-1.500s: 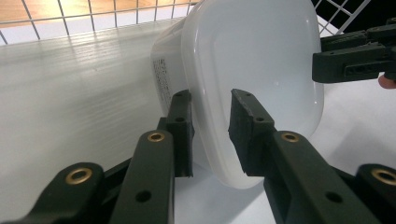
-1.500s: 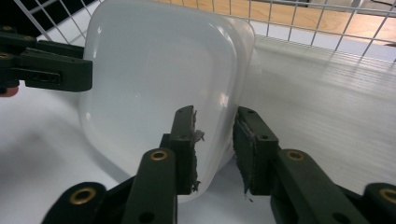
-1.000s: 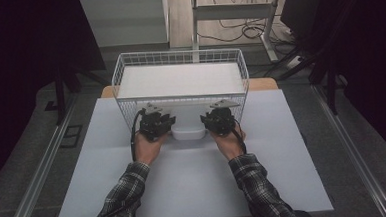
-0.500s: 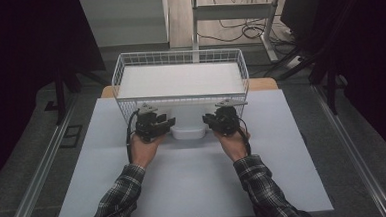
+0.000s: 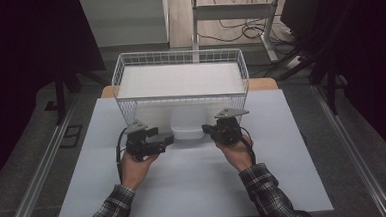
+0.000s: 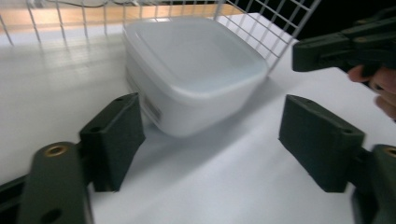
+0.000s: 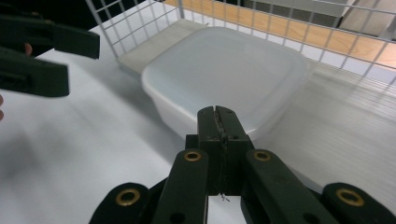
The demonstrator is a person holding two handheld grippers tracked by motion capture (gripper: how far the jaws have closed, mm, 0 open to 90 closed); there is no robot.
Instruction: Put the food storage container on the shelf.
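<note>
Sitting on the white desk (image 5: 195, 183) against the wire basket (image 5: 179, 79), the white lidded plastic container (image 5: 188, 124) lies between both tools, touched by neither. The left tool (image 5: 165, 138) has its jaws wide open and empty. The right tool (image 5: 208, 130) is fully closed on nothing; its view shows the jaws pressed together.

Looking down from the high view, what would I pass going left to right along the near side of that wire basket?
left gripper → white lidded container → right gripper; the wire basket stands just behind the container.
</note>
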